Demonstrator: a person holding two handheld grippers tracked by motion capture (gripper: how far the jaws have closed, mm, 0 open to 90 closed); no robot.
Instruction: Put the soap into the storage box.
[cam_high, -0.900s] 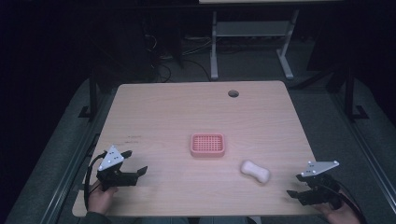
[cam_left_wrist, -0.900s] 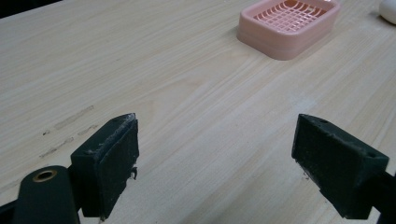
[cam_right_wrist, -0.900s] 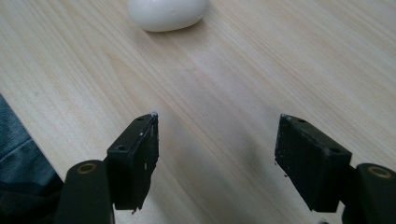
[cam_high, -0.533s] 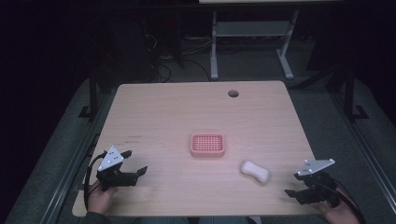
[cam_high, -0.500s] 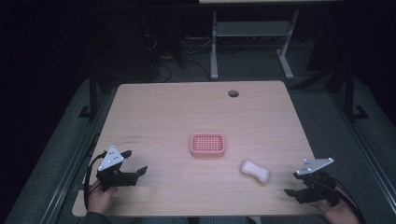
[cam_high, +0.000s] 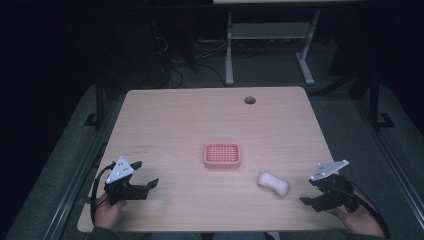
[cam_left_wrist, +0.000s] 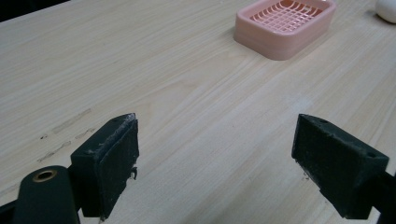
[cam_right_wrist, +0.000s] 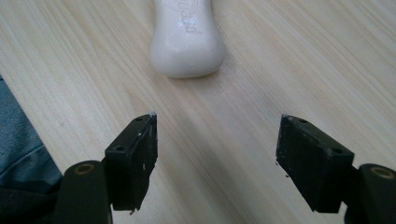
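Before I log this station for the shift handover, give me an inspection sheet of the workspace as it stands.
Surface: wooden table, faint scuff marks near its left side, round hole at the far edge.
Job's things: pink soap dish mid-table, empty; white soap bar lying on the wood, right of the dish, apart from it.
Clutter: nothing seen.
Grippers: left gripper open, empty; right gripper open, empty, aimed at the soap.
Cables: black cable looping from the left gripper.
Surroundings: dark room, white desk frame behind.

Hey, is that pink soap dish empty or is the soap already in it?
Empty. The pink slotted plastic soap dish shows only its bare grid, and the white contoured soap bar lies on the wooden table beside it, apart.
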